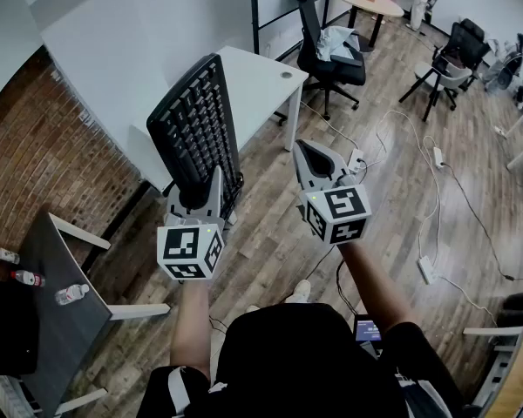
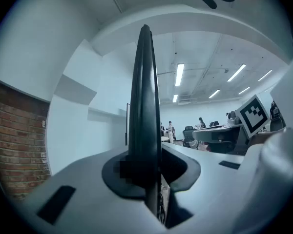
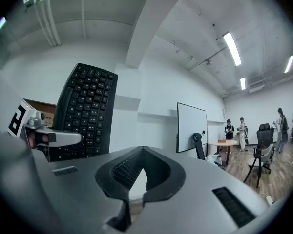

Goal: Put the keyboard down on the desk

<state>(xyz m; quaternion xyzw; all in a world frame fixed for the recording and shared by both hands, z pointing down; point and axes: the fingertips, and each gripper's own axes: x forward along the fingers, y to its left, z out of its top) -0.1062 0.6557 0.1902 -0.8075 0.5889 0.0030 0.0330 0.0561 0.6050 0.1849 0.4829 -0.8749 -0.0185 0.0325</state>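
A black keyboard (image 1: 196, 133) is held up in the air, standing on its short end with the keys facing right, in front of the white desk (image 1: 263, 81). My left gripper (image 1: 196, 200) is shut on the keyboard's lower end. In the left gripper view the keyboard (image 2: 145, 106) shows edge-on as a thin dark blade rising from between the jaws of the left gripper (image 2: 147, 179). My right gripper (image 1: 308, 152) hovers to the right of the keyboard, shut, with nothing in it. In the right gripper view the right gripper (image 3: 140, 155) has its jaws together, and the keyboard (image 3: 85, 111) stands at the left.
A black office chair (image 1: 329, 52) stands right of the desk, with a round wooden table (image 1: 371, 3) behind it. A grey table (image 1: 59, 320) with bottles (image 1: 26, 278) is at lower left by the brick wall (image 1: 35, 155). Cables and a power strip (image 1: 425, 270) lie on the wooden floor.
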